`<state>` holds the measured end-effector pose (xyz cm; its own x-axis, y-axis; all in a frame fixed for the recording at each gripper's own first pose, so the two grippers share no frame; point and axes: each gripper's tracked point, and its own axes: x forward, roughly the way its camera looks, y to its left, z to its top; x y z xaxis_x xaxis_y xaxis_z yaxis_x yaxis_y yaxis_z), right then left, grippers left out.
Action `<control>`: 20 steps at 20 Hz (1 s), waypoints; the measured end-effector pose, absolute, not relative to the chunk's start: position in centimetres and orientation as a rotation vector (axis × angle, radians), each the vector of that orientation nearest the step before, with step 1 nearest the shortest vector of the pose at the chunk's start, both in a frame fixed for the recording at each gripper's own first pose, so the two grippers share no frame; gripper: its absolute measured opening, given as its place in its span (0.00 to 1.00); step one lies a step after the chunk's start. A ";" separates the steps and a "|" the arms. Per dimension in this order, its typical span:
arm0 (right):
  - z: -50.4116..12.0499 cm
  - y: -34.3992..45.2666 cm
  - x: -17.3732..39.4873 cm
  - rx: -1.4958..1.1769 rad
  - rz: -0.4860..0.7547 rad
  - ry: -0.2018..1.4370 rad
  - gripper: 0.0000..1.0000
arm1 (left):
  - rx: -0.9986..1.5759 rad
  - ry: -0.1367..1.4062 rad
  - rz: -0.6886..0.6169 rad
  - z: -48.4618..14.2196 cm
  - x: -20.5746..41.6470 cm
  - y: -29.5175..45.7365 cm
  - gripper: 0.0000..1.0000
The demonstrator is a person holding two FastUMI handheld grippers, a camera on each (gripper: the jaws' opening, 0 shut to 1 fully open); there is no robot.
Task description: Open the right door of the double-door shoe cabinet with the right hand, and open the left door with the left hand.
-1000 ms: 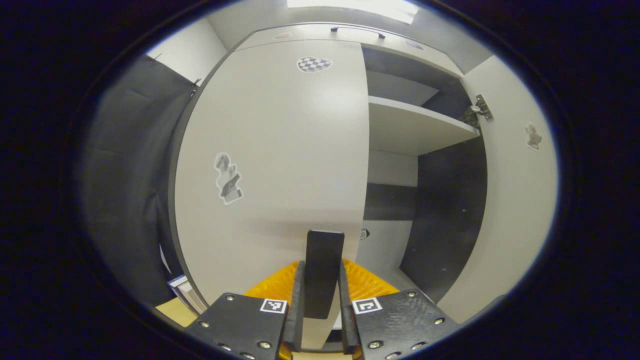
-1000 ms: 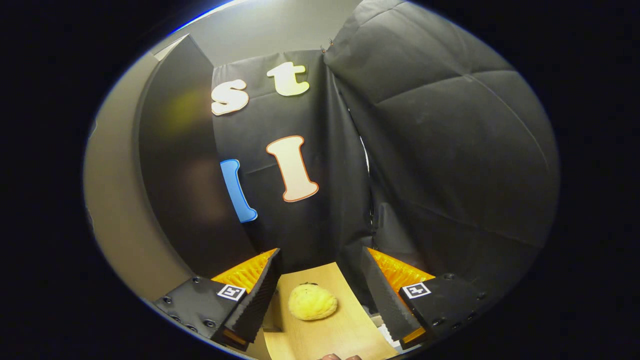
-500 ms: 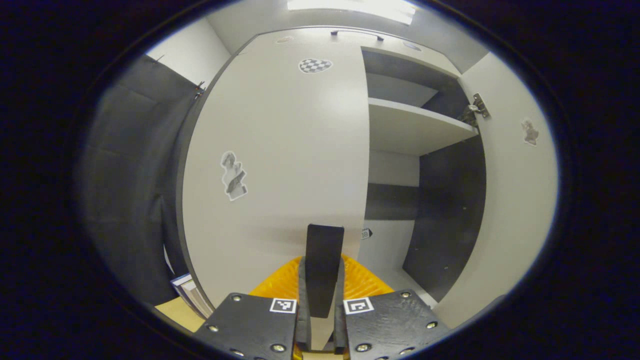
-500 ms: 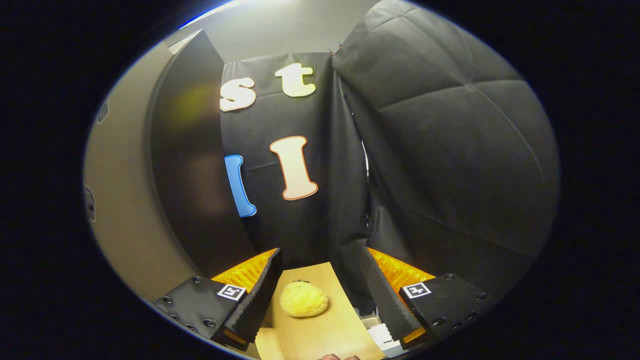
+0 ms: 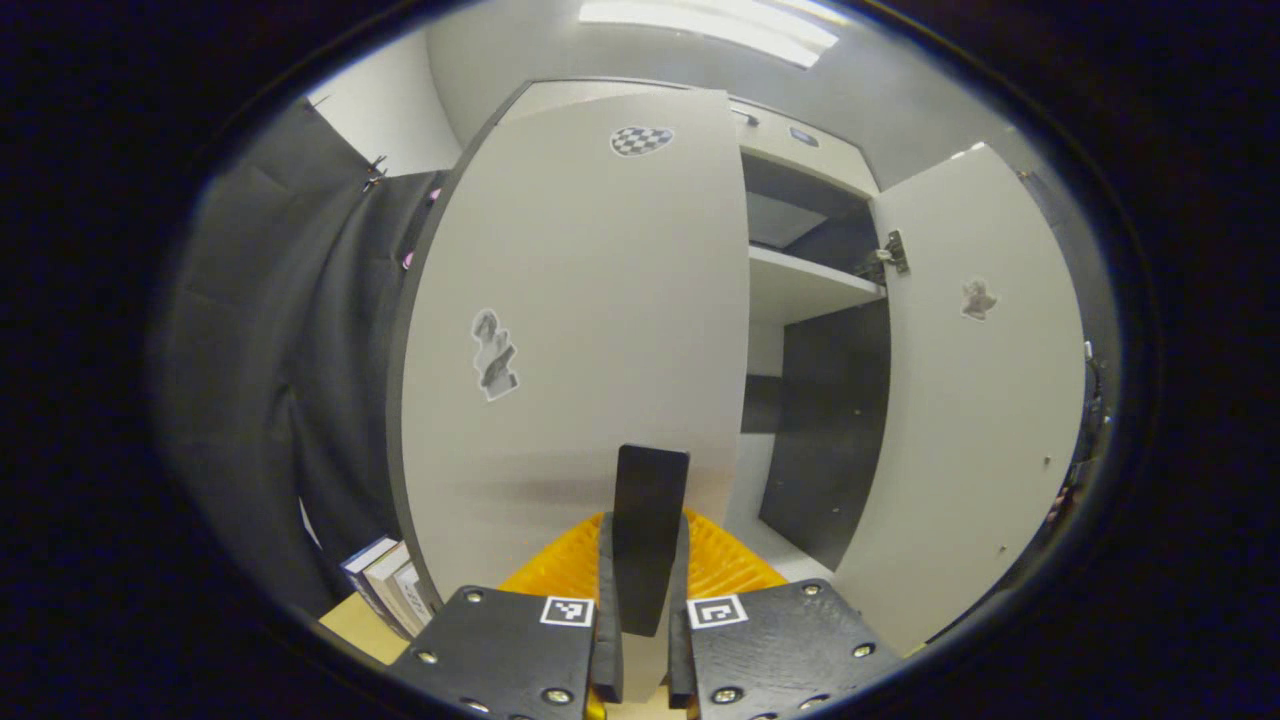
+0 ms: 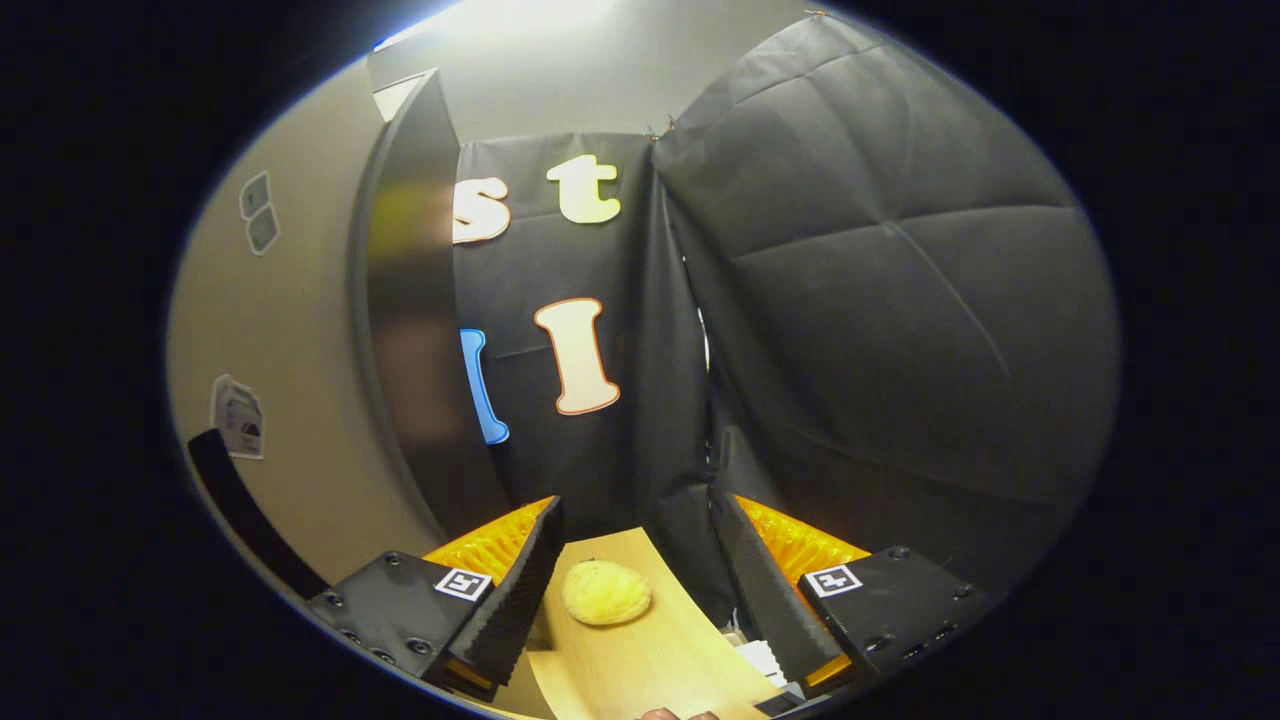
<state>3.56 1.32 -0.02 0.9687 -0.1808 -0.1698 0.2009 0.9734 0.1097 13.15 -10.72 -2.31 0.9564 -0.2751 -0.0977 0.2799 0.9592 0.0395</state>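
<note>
The cabinet's beige left door (image 5: 590,300) stands partly swung out in the left gripper view. My left gripper (image 5: 645,545) is shut on its black handle (image 5: 650,500), with one finger on each side of the bar. To the right, the right door (image 5: 975,420) stands wide open, and between the doors I see the dark inside with a pale shelf (image 5: 800,290). In the right gripper view my right gripper (image 6: 638,508) is open with nothing between its fingers. The right door (image 6: 300,350) and its black handle (image 6: 245,515) lie to its left, apart from it.
Several books (image 5: 385,585) stand at the foot of the left door on its left. Below the right gripper a yellow fuzzy lump (image 6: 605,592) lies on a wooden surface (image 6: 650,660). Black cloth walls close in on both sides.
The left door has swung further out with my left gripper on its handle. The right gripper has turned, bringing more of the right door and its handle into view.
</note>
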 end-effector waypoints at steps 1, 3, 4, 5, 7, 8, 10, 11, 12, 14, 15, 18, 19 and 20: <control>0.1 0.9 3.2 0.121 -0.220 0.155 0.92 | 0.050 0.093 -0.291 -2.0 12.8 -10.6 0.19; 0.3 0.9 2.4 0.129 -0.254 0.151 0.92 | 0.046 0.096 -0.307 -1.9 11.8 -9.6 0.19; 0.4 1.1 1.9 0.134 -0.260 0.146 0.92 | 0.036 0.092 -0.312 -1.9 11.3 -9.0 0.19; 0.4 1.1 1.5 0.131 -0.271 0.145 0.92 | 0.021 0.082 -0.313 -1.5 10.6 -8.4 0.19; 0.5 0.6 0.6 0.112 -0.302 0.140 0.92 | 0.000 0.063 -0.324 -1.2 9.7 -6.8 0.19; 0.6 0.4 0.2 0.105 -0.317 0.136 0.92 | -0.009 0.062 -0.326 -1.4 9.4 -5.8 0.19; 0.6 0.5 -0.4 0.105 -0.331 0.126 0.92 | -0.012 0.053 -0.325 -1.3 8.4 -4.1 0.19; 0.6 0.8 -0.5 0.109 -0.332 0.123 1.00 | -0.022 0.045 -0.320 -0.8 8.0 -3.0 0.19; 0.6 1.0 -0.8 0.109 -0.329 0.119 0.98 | -0.042 0.040 -0.318 -0.3 7.3 -2.2 0.18; 0.6 1.4 -1.0 0.108 -0.318 0.116 0.98 | -0.038 0.036 -0.314 0.2 6.8 -0.5 0.11; 0.6 1.6 -1.1 0.108 -0.310 0.115 0.98 | -0.024 0.028 -0.313 0.5 6.5 0.3 0.11; 0.5 2.4 -1.4 0.113 -0.284 0.106 0.99 | 0.042 0.013 -0.289 1.0 5.8 2.8 0.06; 0.5 2.7 -1.6 0.113 -0.278 0.104 0.98 | 0.053 0.008 -0.277 1.2 5.9 3.7 0.02; 0.4 2.9 -1.7 0.112 -0.269 0.106 0.92 | 0.057 0.003 -0.262 1.3 5.6 4.7 0.02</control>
